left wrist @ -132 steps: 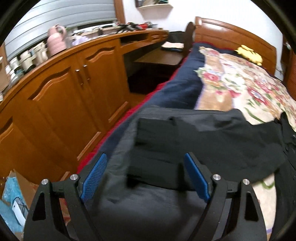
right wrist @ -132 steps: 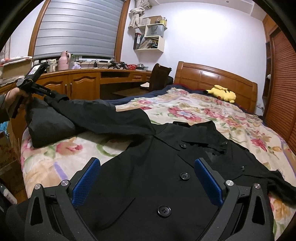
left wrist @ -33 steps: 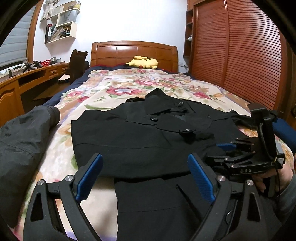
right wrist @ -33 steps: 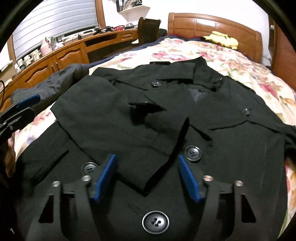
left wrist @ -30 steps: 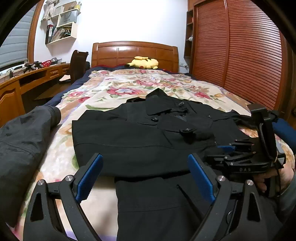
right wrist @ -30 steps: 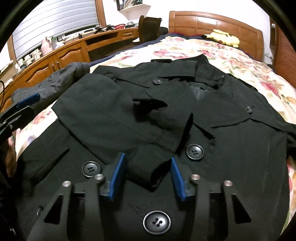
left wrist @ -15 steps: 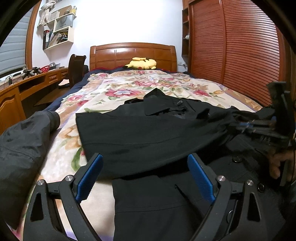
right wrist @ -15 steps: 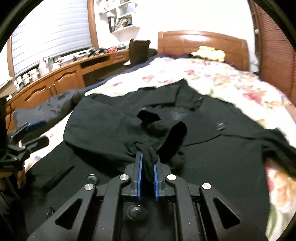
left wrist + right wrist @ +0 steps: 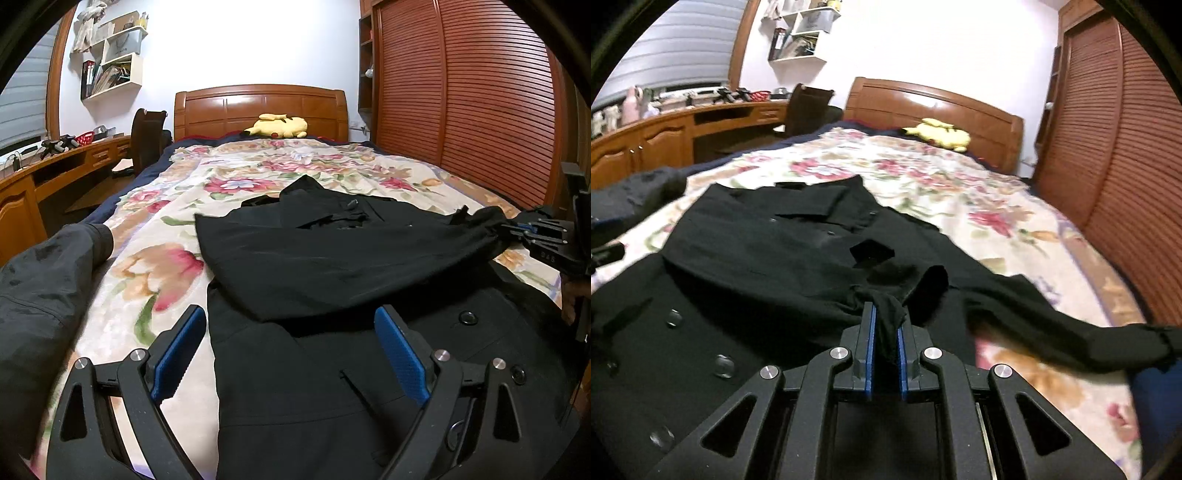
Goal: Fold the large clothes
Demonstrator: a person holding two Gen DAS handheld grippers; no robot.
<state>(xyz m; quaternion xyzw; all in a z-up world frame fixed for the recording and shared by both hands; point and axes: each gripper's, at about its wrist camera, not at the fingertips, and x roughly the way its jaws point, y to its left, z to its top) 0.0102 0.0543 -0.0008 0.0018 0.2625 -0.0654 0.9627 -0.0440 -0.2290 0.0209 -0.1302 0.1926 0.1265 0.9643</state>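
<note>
A black buttoned coat (image 9: 332, 266) lies face up on the flowered bedspread (image 9: 155, 266). One sleeve (image 9: 369, 254) is stretched across the chest toward the right. My right gripper (image 9: 885, 321) is shut on that sleeve's bunched cuff (image 9: 886, 306); in the left wrist view it shows at the right edge (image 9: 524, 230), held by a hand. The coat's other sleeve (image 9: 1071, 332) trails off to the right over the bed. My left gripper (image 9: 288, 332) hangs open above the coat's lower front, with nothing between its blue pads (image 9: 399, 354).
A dark grey jacket (image 9: 44, 280) lies at the bed's left edge. A yellow plush toy (image 9: 277, 125) rests by the wooden headboard (image 9: 258, 107). Slatted wardrobe doors (image 9: 461, 110) line the right side. A desk (image 9: 683, 125) and chair (image 9: 809, 107) stand on the left.
The right gripper shut on the sleeve cuff and drew it across the coat to the right, stretching the sleeve out. The left gripper stayed in place, open.
</note>
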